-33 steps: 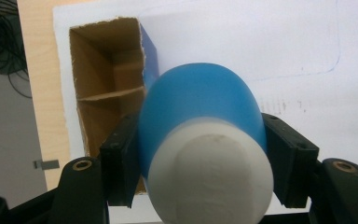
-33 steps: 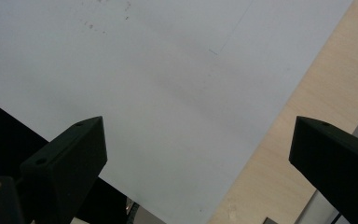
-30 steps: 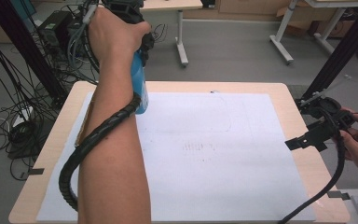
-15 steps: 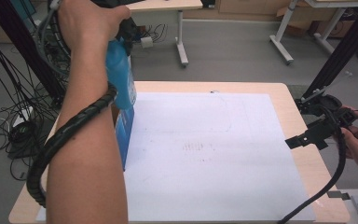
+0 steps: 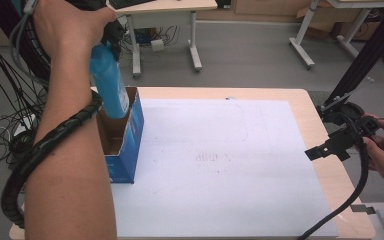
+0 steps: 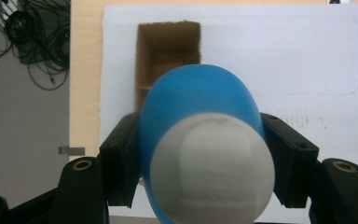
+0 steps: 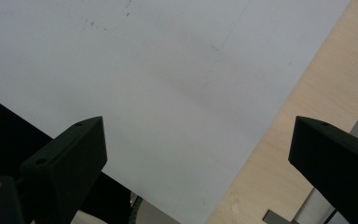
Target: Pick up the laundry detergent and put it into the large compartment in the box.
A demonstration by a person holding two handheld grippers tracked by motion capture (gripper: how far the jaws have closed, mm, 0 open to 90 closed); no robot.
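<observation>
My left gripper (image 5: 111,42) is shut on a blue bottle (image 5: 109,85) just below its white cap (image 6: 212,163), and the person's hand wraps over the gripper. The bottle hangs base down, slightly tilted, over the mouth of an open blue cardboard box (image 5: 130,135) standing on the table's left side. In the left gripper view the black jaws press both sides of the bottle (image 6: 200,102), with the brown inside of the box (image 6: 168,46) beyond. My right gripper (image 5: 330,147) hovers open over the table's right edge, with nothing between its fingers (image 7: 65,158).
A large white sheet (image 5: 220,150) covers most of the wooden table (image 5: 320,115). Black cables trail from both grippers; one coils along the left forearm. Desks and cable bundles stand on the floor beyond the table.
The left hand has carried the bottle leftward and a little up, uncovering the blue box beneath the arm. The right gripper has stayed in place.
</observation>
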